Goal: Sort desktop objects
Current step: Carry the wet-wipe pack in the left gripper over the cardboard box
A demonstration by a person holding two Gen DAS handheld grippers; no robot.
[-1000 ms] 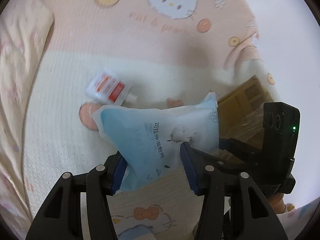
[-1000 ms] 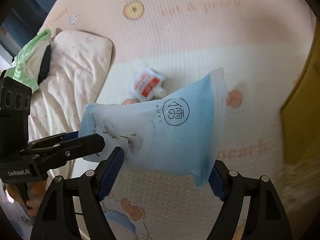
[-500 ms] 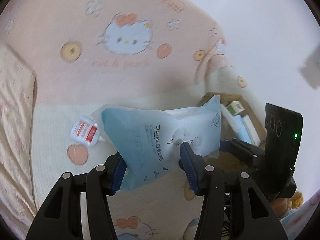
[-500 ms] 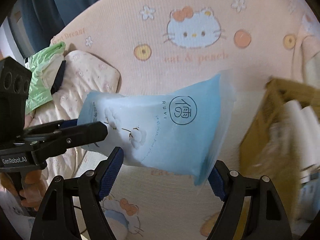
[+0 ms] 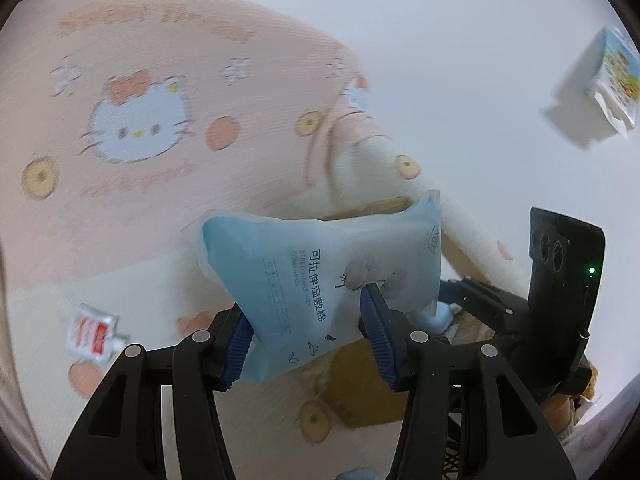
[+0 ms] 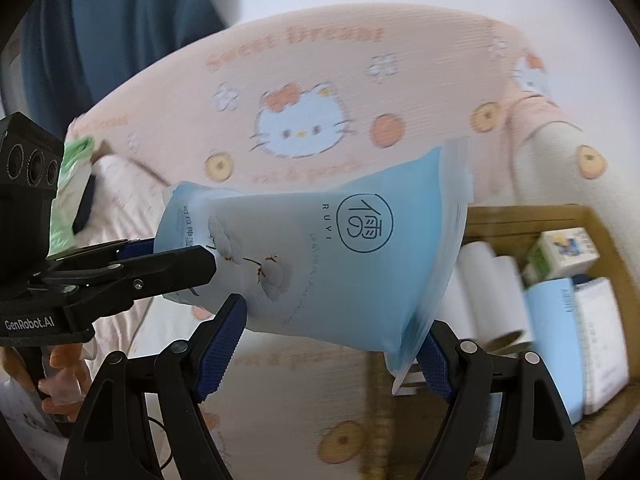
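Spanning both claws: blue pouch (image 6: 344, 256).

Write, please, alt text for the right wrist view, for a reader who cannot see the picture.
Both grippers hold one blue packet of cotton pads in the air: the right gripper clamps its lower edge, and the left gripper grips its left end. Behind lies a pink cartoon-cat blanket, and at right an open cardboard box holds white rolls and packets.

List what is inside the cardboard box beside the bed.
In the cardboard box: white rolls, a small printed carton and flat blue and white packs. The blue pouch hides its left part; the bottom is covered.
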